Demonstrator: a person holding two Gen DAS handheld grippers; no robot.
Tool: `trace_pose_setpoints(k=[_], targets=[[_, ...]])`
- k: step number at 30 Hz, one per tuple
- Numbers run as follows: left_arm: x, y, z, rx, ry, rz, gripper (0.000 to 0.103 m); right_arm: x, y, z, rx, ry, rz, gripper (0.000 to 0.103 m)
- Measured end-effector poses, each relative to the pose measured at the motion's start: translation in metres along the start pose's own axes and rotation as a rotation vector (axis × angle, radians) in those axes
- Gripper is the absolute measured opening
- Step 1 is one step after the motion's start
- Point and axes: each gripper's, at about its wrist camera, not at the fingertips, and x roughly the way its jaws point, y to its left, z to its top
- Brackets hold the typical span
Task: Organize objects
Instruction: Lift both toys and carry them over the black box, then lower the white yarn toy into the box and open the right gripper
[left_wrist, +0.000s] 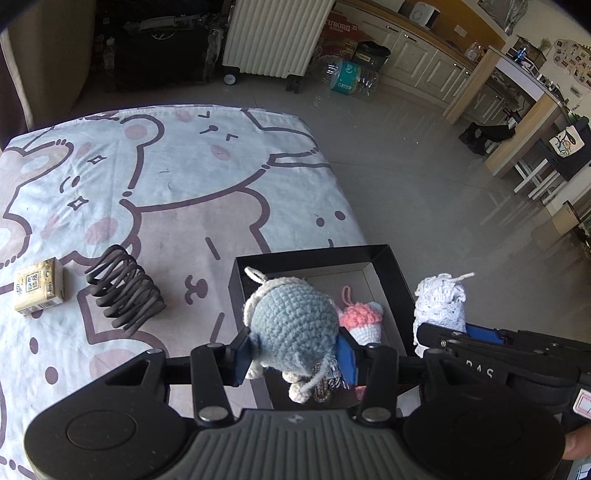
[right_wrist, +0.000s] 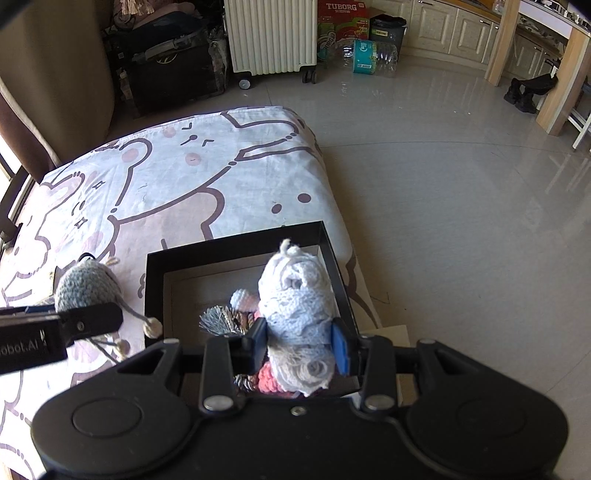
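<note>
Grey crochet toy (left_wrist: 291, 325) | clamped in left claw (left_wrist: 293, 356) | above black box (left_wrist: 391, 275)

White radiator (left_wrist: 275, 35), Tuborg carton (right_wrist: 343, 18), plastic bottles (right_wrist: 371, 55) on floor.

My left wrist camera looks steeply down along its fingers, close over the black box (left_wrist: 391, 273) at the table's right edge. My right wrist camera looks down likewise, close above the same box (right_wrist: 236, 247). Both share the cartoon tablecloth (left_wrist: 166, 177), floor and white radiator (right_wrist: 271, 35).
</note>
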Motion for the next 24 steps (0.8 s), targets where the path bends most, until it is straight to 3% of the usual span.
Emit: trace_pose_setpoints(k=[8, 24], targets=[[0.008, -0.006, -0.006, 0.027, 0.03, -0.004, 0.048, 0.005, -0.004, 0.003, 0.043, 0.004, 0.039, 0.038], [0.005, 0.014, 0.015, -0.06, -0.06, -0.032, 0.048, 0.045, 0.039, -0.013, -0.022, 0.156, 0.221, 0.038]])
